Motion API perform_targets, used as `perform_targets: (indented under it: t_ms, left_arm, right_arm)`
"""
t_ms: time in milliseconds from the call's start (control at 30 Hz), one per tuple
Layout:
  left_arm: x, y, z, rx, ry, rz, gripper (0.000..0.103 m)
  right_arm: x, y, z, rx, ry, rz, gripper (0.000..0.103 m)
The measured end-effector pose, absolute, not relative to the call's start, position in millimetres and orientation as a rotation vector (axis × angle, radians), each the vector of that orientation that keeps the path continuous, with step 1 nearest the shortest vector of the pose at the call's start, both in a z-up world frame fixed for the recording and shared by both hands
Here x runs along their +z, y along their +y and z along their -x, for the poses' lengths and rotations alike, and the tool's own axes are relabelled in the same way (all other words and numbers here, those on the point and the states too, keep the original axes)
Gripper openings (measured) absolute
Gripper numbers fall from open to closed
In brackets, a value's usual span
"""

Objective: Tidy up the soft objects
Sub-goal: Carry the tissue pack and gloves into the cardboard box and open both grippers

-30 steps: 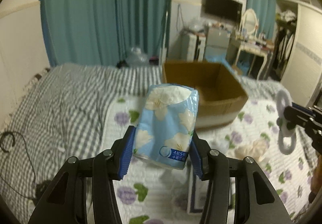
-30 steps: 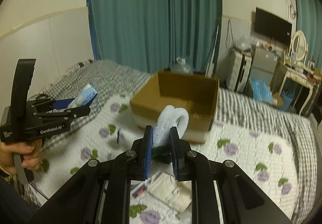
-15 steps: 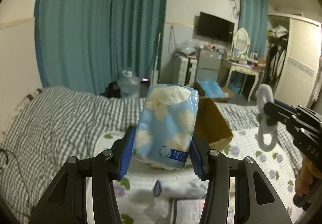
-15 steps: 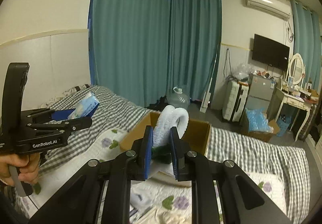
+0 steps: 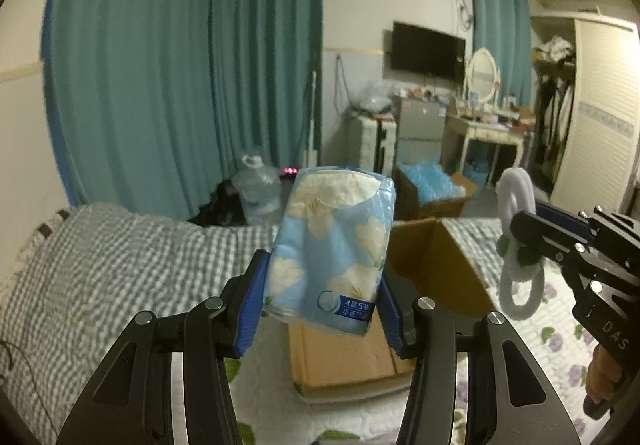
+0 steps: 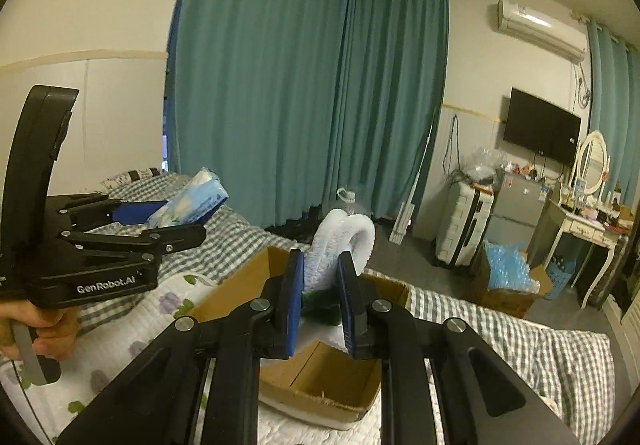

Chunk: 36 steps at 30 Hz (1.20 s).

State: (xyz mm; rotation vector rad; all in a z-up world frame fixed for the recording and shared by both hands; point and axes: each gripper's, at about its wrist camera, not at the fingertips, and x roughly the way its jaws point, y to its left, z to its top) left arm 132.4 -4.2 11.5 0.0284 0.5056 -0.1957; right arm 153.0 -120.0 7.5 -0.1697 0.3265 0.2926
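My left gripper is shut on a light blue tissue pack with white flowers, held upright above the near edge of an open cardboard box. It also shows in the right wrist view. My right gripper is shut on a white fluffy looped toy with a green part, held above the same box. In the left wrist view the toy hangs at the right, over the box's far side.
The box sits on a bed with a floral quilt and a grey checked blanket. Teal curtains, a water jug, a suitcase and a dressing table stand beyond.
Both grippers have risen and moved forward with their objects. The box now lies right under them and more of the room shows.
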Motion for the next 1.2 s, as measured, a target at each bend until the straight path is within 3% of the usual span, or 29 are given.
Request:
perform_targets:
  t_ms: [567,900,1000,1100,1200]
  left_arm:
    - [-86,-45,-213,-0.179,0.826,-0.078,0.050]
    - [-93,-64,-215,-0.189,0.846,-0.130,0.053]
    - [-91,-61,-217,-0.216,0.843,-0.103,0.055]
    - [-82,-55,-213,-0.208,0.804,-0.076,0.066]
    - [-71,-49,-209,-0.197,0.767,-0.051,0.074]
  right_arm:
    - [-89,-132,-249,0.263,0.627,0.177,0.017]
    - [-118,-134,-268,0.261,0.767,0.202,0.017]
    - [-119,-136,-269,0.261,0.770,0.208,0.024]
    - [-116,-138,-264,0.251,0.748,0.200,0.055]
    - [-107,-143,-257,0.237,0.688,0.179,0.057]
